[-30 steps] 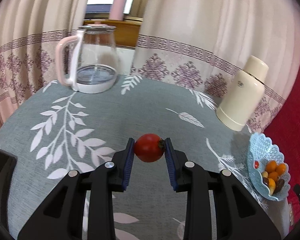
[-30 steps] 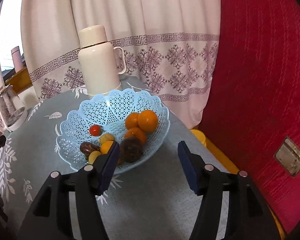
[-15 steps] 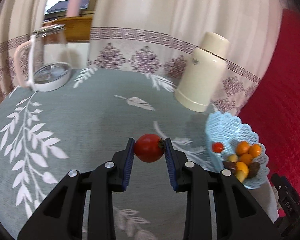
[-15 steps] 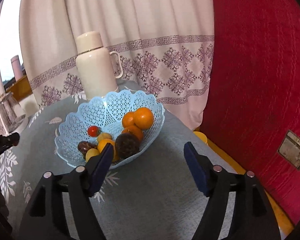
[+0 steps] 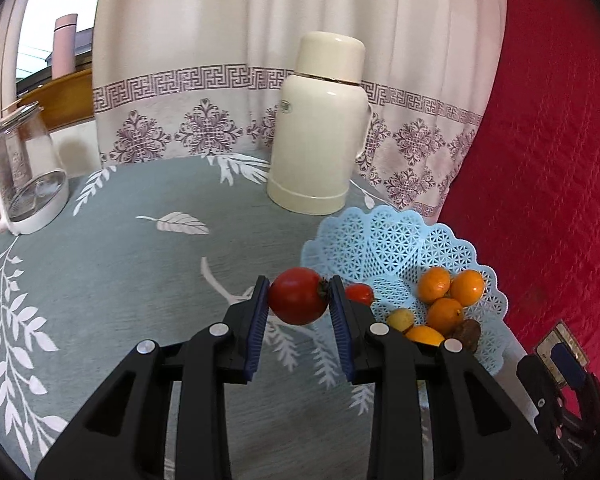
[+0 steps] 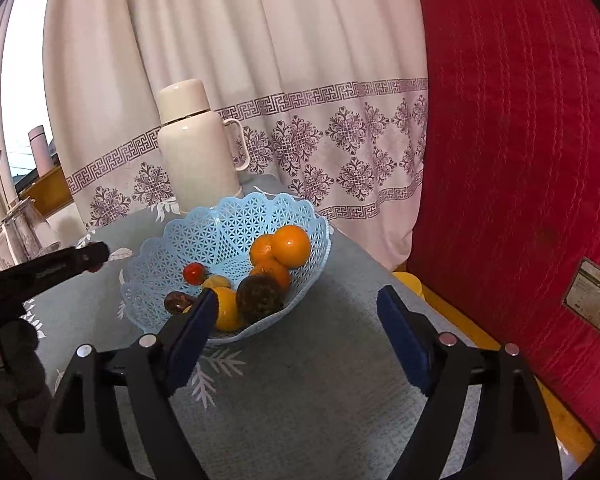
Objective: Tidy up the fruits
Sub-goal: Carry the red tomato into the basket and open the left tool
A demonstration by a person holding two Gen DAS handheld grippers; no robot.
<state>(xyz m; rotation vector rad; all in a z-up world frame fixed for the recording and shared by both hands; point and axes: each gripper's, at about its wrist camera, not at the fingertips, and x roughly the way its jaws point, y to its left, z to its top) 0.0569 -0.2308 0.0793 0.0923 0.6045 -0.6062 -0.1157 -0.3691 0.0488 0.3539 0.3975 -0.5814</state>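
My left gripper (image 5: pixel 299 300) is shut on a red tomato (image 5: pixel 298 295), held above the grey leaf-patterned tablecloth just left of the light blue lattice basket (image 5: pixel 396 240). The basket holds oranges (image 5: pixel 444 314), a small red tomato (image 5: pixel 358 293), yellow fruits and a dark brown fruit (image 5: pixel 467 332). In the right wrist view the same basket (image 6: pixel 220 232) sits ahead and left of my right gripper (image 6: pixel 296 316), whose jaws are opening with nothing between them. The left gripper's finger (image 6: pixel 60 262) reaches in from the left there.
A cream thermos (image 5: pixel 320 128) stands behind the basket. A glass kettle (image 5: pixel 20 172) sits at the table's far left. Patterned curtains hang behind the table; a red quilted surface (image 6: pixel 520 160) rises at the right. A gloved hand (image 6: pixel 12 364) shows at lower left.
The left gripper has carried the tomato rightward, from the table's middle up to the basket's left edge. The right gripper's jaws have spread wider and it stayed in place.
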